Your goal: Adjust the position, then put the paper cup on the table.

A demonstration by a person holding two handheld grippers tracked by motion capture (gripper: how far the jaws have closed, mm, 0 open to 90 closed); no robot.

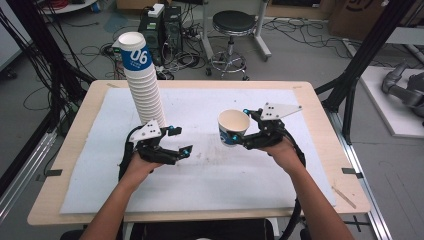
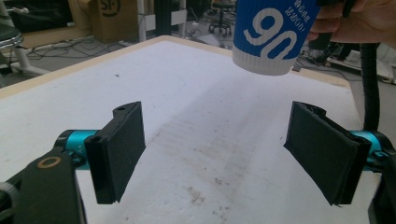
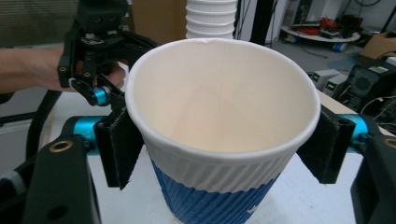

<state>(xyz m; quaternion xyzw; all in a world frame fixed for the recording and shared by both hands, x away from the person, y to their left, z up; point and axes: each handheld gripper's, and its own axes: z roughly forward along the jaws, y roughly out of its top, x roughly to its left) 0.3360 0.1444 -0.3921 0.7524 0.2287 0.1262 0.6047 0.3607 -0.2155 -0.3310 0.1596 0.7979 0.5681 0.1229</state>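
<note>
1. The right gripper [image 1: 248, 131] grasps a single paper cup [image 1: 233, 127], its jaws clamped on the ribbed wall below the rim.
2. The cup hangs above the worktop [image 1: 210, 170], long axis near upright, mouth up.
3. The left gripper [image 1: 176, 142] is released, jaws wide apart, just beside the tall cup stack [image 1: 142, 80].
</note>
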